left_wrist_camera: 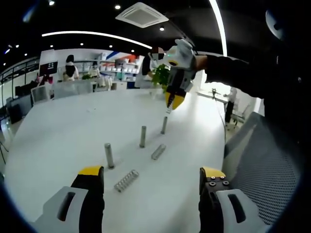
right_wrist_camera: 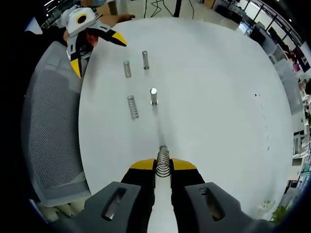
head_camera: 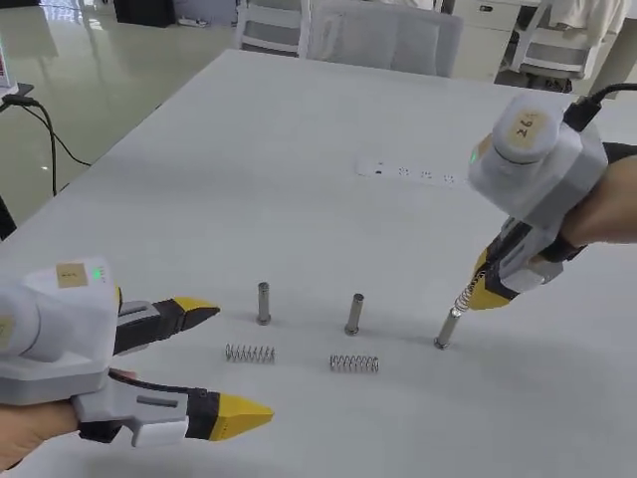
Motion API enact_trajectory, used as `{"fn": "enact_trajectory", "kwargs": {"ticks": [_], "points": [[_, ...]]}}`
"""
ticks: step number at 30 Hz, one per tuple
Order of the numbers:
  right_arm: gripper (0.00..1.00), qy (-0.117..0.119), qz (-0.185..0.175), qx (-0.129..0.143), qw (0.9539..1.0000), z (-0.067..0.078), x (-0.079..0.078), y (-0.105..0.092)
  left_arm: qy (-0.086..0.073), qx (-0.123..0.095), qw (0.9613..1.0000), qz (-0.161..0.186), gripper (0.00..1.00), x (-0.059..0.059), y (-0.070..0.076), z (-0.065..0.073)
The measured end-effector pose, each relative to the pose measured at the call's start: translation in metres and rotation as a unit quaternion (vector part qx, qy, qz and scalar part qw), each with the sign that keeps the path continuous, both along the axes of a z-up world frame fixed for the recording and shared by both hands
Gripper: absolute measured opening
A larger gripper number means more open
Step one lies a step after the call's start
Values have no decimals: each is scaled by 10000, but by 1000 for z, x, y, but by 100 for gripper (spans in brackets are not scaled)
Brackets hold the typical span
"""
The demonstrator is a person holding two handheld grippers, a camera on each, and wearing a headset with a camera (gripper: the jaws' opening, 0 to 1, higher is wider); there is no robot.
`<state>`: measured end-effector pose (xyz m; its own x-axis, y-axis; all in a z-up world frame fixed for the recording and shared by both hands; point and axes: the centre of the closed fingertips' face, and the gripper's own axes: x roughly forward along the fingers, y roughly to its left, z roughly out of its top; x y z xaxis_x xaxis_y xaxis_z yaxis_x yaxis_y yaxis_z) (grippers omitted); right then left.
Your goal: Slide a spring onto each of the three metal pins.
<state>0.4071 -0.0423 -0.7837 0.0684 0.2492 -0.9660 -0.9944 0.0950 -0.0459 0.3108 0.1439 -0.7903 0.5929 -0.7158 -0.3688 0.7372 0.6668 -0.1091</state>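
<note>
Three short metal pins stand upright in a row on the white table: left pin (head_camera: pixel 264 303), middle pin (head_camera: pixel 354 314), right pin (head_camera: pixel 447 329). My right gripper (head_camera: pixel 481 292) is shut on a spring (head_camera: pixel 466 296), tilted down so its lower end meets the top of the right pin; in the right gripper view the spring (right_wrist_camera: pixel 164 162) sticks out between the jaws over the pin. Two loose springs (head_camera: pixel 249 354) (head_camera: pixel 354 363) lie flat in front of the left and middle pins. My left gripper (head_camera: pixel 231 363) is open at the near left, holding nothing.
A white power strip (head_camera: pixel 406 172) lies further back on the table (head_camera: pixel 249 169). Chairs (head_camera: pixel 383 35) stand at the far edge. A grey mesh chair (right_wrist_camera: pixel 51 126) sits beside the table in the right gripper view. A black cable (head_camera: pixel 45 124) runs along the floor at left.
</note>
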Motion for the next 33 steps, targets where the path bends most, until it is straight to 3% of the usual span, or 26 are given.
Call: {"fn": "enact_trajectory", "kwargs": {"ticks": [16,33], "points": [[8,89,72,-157,9998,-9,3,1,-437,68,9989,-177,80,-1,-3,4],[8,171,115,-376,9991,-21,4,0,-606,268,9975,-246,80,-1,-2,1]]}}
